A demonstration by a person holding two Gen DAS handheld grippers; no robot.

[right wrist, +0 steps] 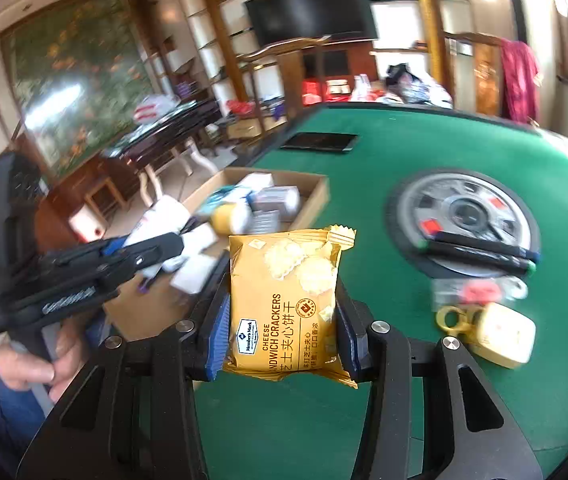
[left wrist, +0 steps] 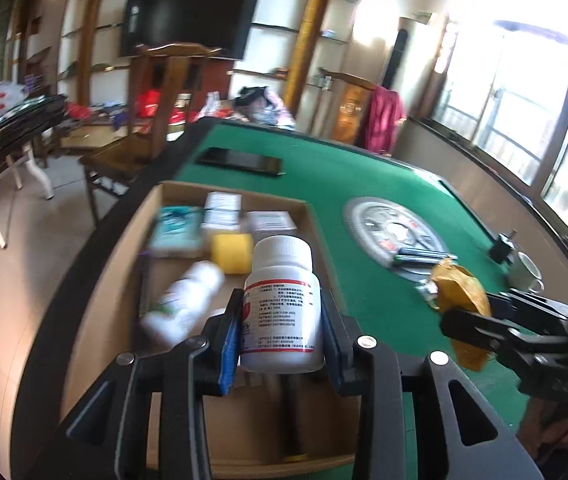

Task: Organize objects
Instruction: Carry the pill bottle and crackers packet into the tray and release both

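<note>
The sorting is partly done, I judge. The cardboard box (left wrist: 307,216) at the left edge of the green surface (left wrist: 363,184) already holds several things: a yellow roll (left wrist: 231,253), a white bottle lying on its side (left wrist: 182,304), a teal packet (left wrist: 178,232) and some small white boxes (left wrist: 223,208). Two more things are in the air now. The left hand-held gripper (left wrist: 282,320) is clenched on a white pill bottle (left wrist: 282,304), which stands upright between the pads, above the near part of the box. The right hand-held gripper (right wrist: 284,316) grasps a yellow cracker packet (right wrist: 284,300) by its two sides; it hangs above the green surface, just right of the box and not yet over it. Both seem to be on the way to the box, but neither is put down. Things are left on the surface: two pens (right wrist: 479,254) lying across the round centre plate (right wrist: 463,216), a pale yellow thing with a ring (right wrist: 499,334), something small and red (right wrist: 477,292) that is too blurred to name, a white mug (left wrist: 525,272) at the far right, and a black phone (left wrist: 242,161) beyond the box. Whether the phone and mug belong to the task I cannot tell.
</note>
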